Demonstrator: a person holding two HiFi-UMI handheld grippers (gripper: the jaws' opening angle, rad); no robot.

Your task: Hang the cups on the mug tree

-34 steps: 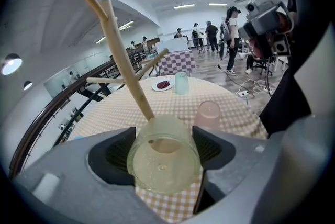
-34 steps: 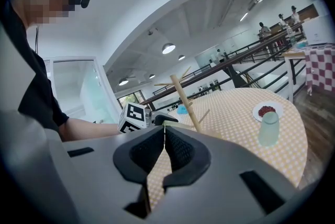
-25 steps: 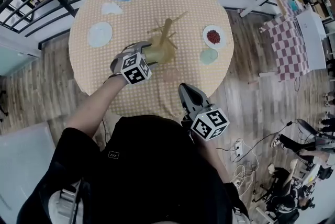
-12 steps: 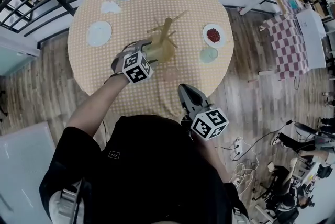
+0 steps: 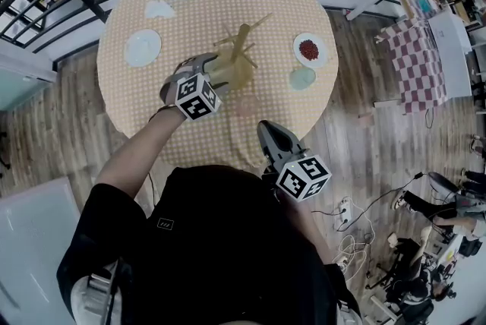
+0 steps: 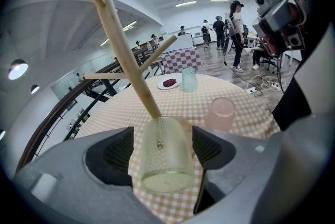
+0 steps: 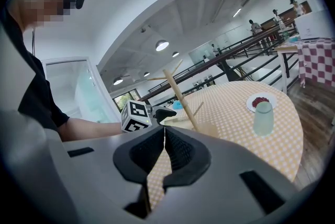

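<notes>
One cup (image 6: 162, 160), pale yellow-green pebbled glass, is clamped between the jaws of the left gripper (image 5: 206, 64), whose ribbed pads press on its two sides. In the left gripper view its long axis points away from the gripper, with one round end facing the camera and the other end up against the foot of the mug tree (image 6: 131, 60). The trunk rises from just behind the cup and leans up and to the left. Every peg branches off well above the cup, the nearest slanting up to the right. So the move probably turns on height: the cup sits low and near, and the pegs lie higher and farther. I cannot make out its handle for certain, so I cannot tell which side would catch a peg.

Two other cups stand on the table: a pink cup (image 6: 222, 113) just to the right of the held one, and a pale green cup (image 6: 189, 80) farther off beside a plate of red food (image 6: 168, 82).

The right gripper (image 7: 163, 152) is clenched on nothing and sits near the person's body, well apart from the tree. The left is plainly the nearer hand.
</notes>
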